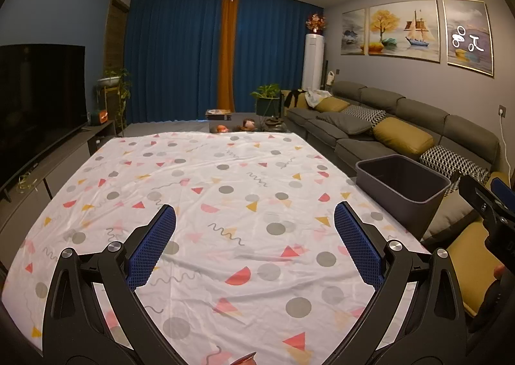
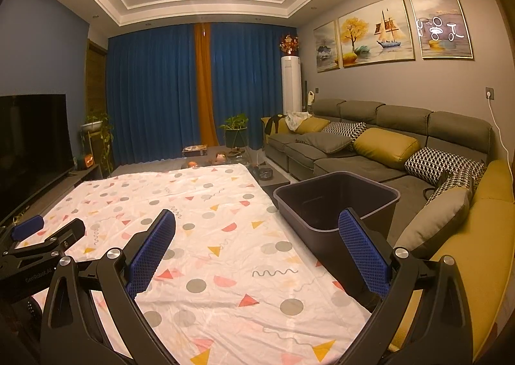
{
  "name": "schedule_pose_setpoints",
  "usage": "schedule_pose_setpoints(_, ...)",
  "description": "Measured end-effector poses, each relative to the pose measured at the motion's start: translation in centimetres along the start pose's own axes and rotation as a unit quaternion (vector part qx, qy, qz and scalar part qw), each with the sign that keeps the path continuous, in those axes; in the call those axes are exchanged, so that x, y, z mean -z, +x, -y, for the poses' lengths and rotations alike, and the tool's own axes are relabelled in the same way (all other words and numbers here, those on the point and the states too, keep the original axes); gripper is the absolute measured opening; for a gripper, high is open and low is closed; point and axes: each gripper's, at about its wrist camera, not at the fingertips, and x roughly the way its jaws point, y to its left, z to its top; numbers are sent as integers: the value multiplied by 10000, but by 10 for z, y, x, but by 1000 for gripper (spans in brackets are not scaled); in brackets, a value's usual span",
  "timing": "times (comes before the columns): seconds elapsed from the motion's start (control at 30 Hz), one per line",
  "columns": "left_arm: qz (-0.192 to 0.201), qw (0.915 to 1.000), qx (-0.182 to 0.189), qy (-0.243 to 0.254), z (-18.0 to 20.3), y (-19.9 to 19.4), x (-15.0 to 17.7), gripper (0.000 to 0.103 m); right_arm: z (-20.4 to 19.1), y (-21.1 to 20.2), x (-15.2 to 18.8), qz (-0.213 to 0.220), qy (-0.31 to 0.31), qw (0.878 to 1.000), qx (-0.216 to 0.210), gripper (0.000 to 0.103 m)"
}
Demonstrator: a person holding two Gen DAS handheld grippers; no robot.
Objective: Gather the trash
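Both your left gripper [image 1: 254, 236] and right gripper [image 2: 257, 242] hang wide open, holding nothing. The dark bin [image 2: 334, 204] sits at the patterned cloth's [image 2: 206, 236] right edge, nearer your right gripper. No trash shows on the cloth.

Patterned cloth [image 1: 225, 191] is bare and flat from near edge to far edge, free passage across it. Only obstacle: dark bin [image 2: 334, 204] at the right edge. Sofa [image 2: 370, 152] just beyond it walls the right side. Far end: small clutter [image 1: 248, 125].
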Motion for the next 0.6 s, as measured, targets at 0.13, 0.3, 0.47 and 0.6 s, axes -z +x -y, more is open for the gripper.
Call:
schedule_pose_setpoints(0.13,-4,10000,11,0,1,0,0,97,0,0,0,-3,8,10000,3,97)
schedule_pose_setpoints(0.3,19,10000,36,9,1,-1,-2,97,1,-1,-2,15,10,10000,2,97)
schedule_pose_setpoints(0.47,21,10000,40,5,2,-2,-3,97,1,-2,-3,20,18,10000,-1,97)
schedule_pose_setpoints(0.6,30,10000,52,-6,2,-2,-4,97,1,-2,-4,27,31,10000,1,97)
